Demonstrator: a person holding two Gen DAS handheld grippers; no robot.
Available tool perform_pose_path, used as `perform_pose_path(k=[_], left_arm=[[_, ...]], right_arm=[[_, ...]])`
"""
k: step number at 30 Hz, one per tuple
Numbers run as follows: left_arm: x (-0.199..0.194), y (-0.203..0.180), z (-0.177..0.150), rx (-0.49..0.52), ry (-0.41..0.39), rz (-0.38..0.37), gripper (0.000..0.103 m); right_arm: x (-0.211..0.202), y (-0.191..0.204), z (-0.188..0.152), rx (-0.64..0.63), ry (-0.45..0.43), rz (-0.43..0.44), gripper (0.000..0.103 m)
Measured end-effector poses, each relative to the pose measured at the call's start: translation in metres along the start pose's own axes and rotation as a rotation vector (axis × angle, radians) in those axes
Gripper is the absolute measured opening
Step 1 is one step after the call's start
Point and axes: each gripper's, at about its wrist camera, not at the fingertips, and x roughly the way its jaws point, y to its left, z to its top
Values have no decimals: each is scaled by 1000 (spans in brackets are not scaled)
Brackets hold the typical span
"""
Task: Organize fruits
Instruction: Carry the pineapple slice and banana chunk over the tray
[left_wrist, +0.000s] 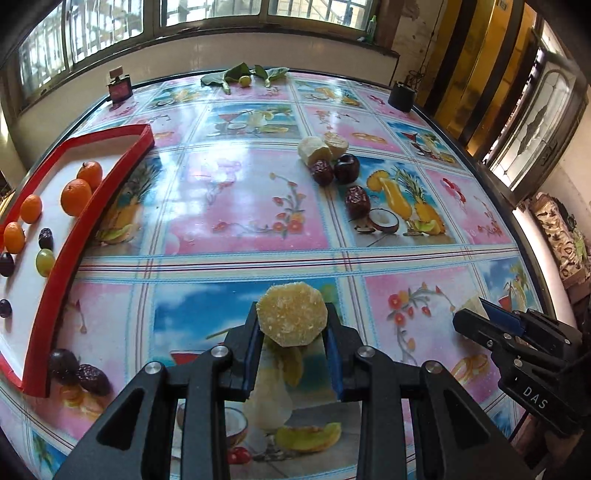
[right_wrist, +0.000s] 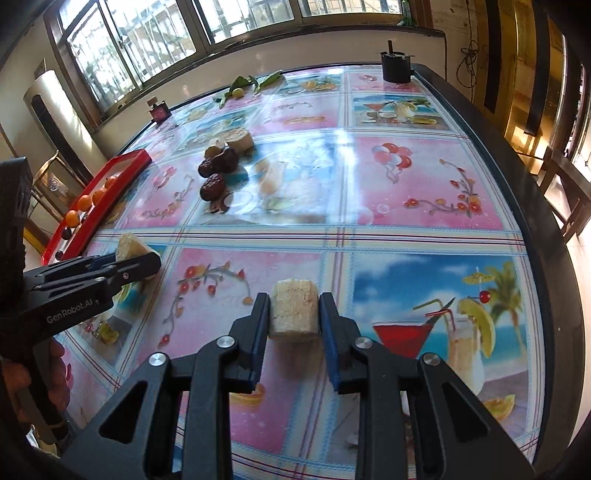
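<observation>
barred windows (left_wrist: 207, 11) above a white wall, daylight glare on the tablecloth (right_wrist: 406, 177)

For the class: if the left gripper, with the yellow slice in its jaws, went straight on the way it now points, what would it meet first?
Probably the bare tablecloth: the left gripper, shut on the yellow slice, points steeply down at open cloth. The red dates lie farther off and right; depth is uncertain.

Glossy, smooth printed tablecloth (left_wrist: 258, 206); matt black plastic left gripper (left_wrist: 291, 332) with blue pads; rough, grainy yellow chunk (left_wrist: 291, 314); smooth, shiny oranges (left_wrist: 75, 195); wrinkled dark dates (left_wrist: 357, 201); red-rimmed tray (left_wrist: 48, 295).
</observation>
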Motion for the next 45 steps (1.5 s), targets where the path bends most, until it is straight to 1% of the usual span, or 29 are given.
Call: perform_pose_path(k=[9,14,21,28,33,35,37,40,43,45], left_arm=[[-20,45,-3,-41,-32,11,30],[-29,69,-2,-61,-46,13,30],[-39,106,-1,-100,-61,25,30],[-51,151,-1,-165,-72,55,30],[-59,198,0,-221,-83,124,30],[-61,218,1,-246,-84,153,30],[-61,234,2,-262,-77,167,30],[-57,248,6,-268,-74,187,30],[-47,256,12,-297,-53,159,30],[-39,257,15,-298,-45,152,30]], right_arm=[[14,55,4,-38,15,29,29],[22,83,13,-59,19,44,29],[34,125,30,-85,20,92,29],[49,175,52,-114,27,180,29],[62,224,70,-158,28,262,29],[69,245,76,-182,33,294,29],[77,266,81,-209,37,316,29],[93,289,86,-247,49,330,29],[110,304,92,-267,66,320,29],[118,310,96,-276,69,306,29]])
